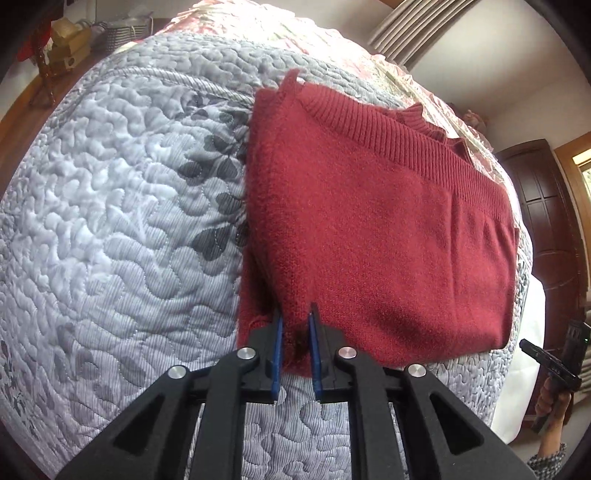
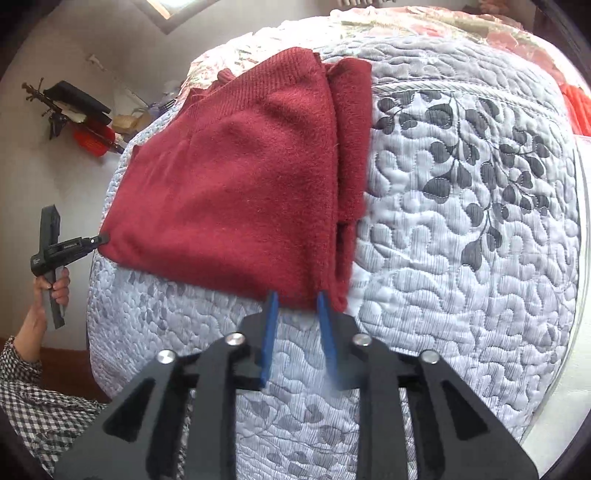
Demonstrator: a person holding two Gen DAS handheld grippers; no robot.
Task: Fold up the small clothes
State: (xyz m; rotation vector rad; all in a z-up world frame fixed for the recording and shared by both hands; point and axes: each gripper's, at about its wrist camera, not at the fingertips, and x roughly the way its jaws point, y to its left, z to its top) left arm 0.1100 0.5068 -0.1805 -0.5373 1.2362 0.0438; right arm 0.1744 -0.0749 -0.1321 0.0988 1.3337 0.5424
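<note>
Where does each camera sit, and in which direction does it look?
Left wrist: it sits on the left gripper, looking forward over the red sweater's left corner, which lies between its fingers; the right gripper and hand show at the far right.
Right wrist: it sits on the right gripper, looking at the sweater's right near corner; the left gripper, hand and checked sleeve show at left.
Shared: the sweater on the grey quilt.

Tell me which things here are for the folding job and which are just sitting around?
For the job:
red sweater, partly folded
left gripper, its fingers at the sweater's near corner
right gripper, at the sweater's near edge
quilted bedspread it lies on

Just lying about:
striped basket
dark wooden door
</note>
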